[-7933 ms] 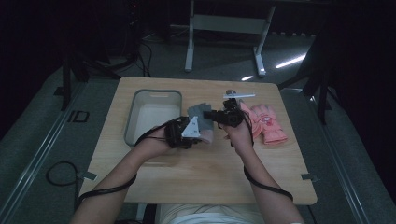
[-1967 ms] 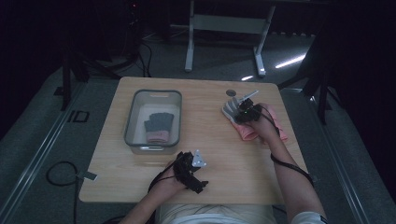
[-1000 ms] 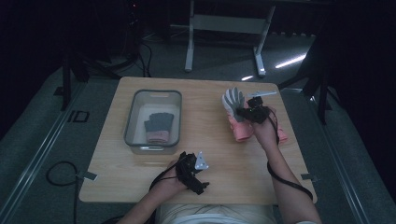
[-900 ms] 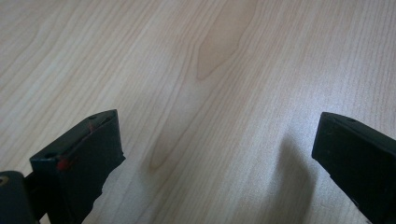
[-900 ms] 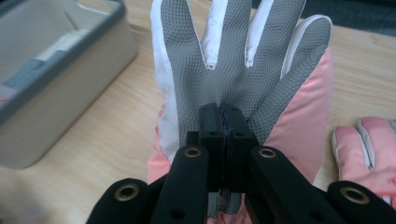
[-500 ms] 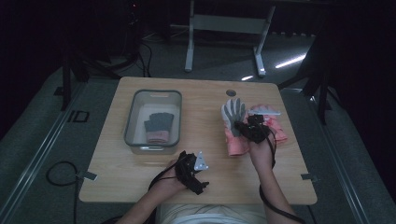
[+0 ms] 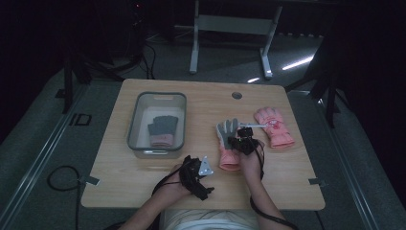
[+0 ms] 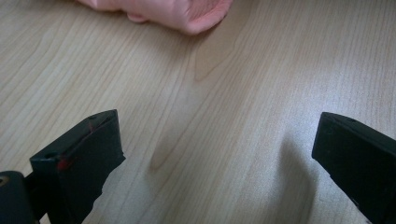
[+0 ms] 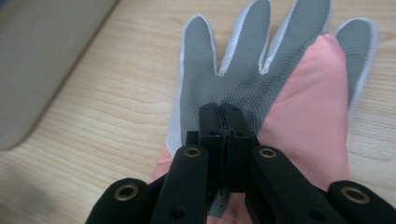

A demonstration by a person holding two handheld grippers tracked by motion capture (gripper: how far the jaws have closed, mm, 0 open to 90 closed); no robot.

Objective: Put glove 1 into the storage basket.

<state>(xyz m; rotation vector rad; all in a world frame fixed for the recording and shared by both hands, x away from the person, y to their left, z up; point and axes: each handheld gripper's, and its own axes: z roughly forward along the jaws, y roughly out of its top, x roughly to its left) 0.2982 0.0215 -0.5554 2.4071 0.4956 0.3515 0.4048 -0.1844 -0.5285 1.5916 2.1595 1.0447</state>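
Glove (image 9: 261, 74) lowered, pinched between jaws (palm up)

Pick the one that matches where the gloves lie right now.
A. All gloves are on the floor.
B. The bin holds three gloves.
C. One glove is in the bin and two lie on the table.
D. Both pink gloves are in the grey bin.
C: the high view shows one dark grey glove in the grey bin, while the grey-palmed pink glove and the other pink glove lie on the table.
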